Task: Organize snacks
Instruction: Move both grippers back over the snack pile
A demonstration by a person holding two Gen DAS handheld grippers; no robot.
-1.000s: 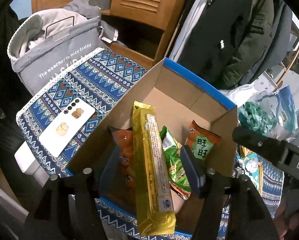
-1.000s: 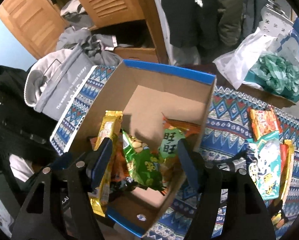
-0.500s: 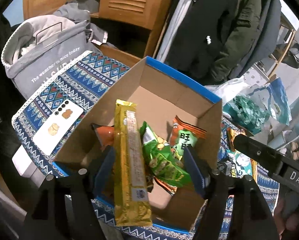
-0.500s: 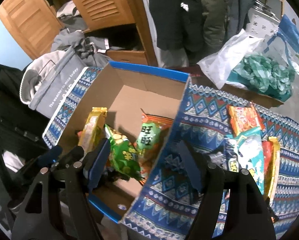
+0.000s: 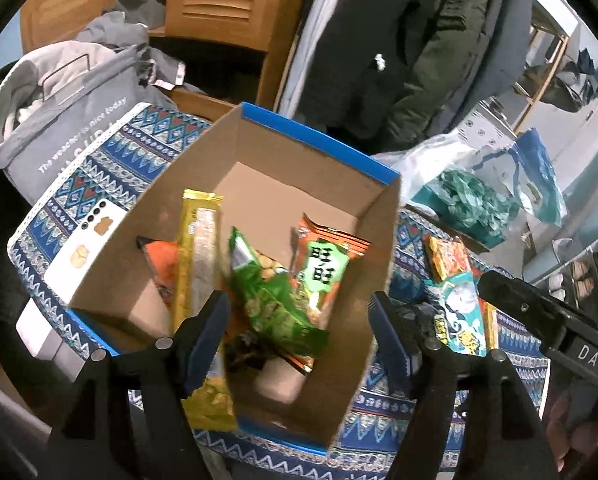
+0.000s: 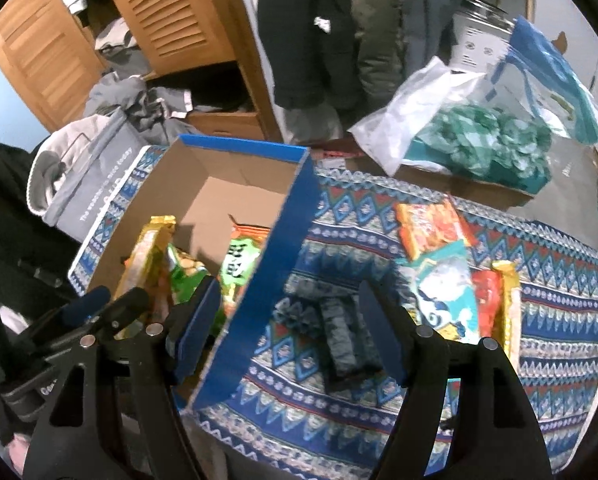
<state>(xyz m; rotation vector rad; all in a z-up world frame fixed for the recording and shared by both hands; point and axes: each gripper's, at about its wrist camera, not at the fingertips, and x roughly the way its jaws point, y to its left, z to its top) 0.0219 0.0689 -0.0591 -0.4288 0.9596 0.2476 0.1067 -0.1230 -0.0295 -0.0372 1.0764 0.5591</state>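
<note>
A cardboard box [image 5: 267,200] with a blue rim holds a long yellow packet [image 5: 197,264], a green packet [image 5: 275,300] and an orange packet with a green label [image 5: 323,264]. My left gripper [image 5: 297,312] hangs open above the box's near end, touching nothing. My right gripper [image 6: 289,296] is open over the box's blue right wall [image 6: 275,264] and the cloth, with nothing held. More snacks lie on the cloth to the right: an orange packet [image 6: 431,228], a teal and white packet [image 6: 447,292], a yellow bar [image 6: 507,304].
The table wears a blue patterned cloth [image 6: 559,280]. A white phone [image 5: 87,248] lies left of the box, and a grey fabric bag [image 5: 71,120] stands beyond it. A plastic bag of green things [image 6: 479,148] sits at the back right. Coats and a wooden cupboard stand behind.
Both grippers have shifted right across the scene. The right one went from above the box's contents to above its right wall and the cloth. The left jaws stand slightly wider.
</note>
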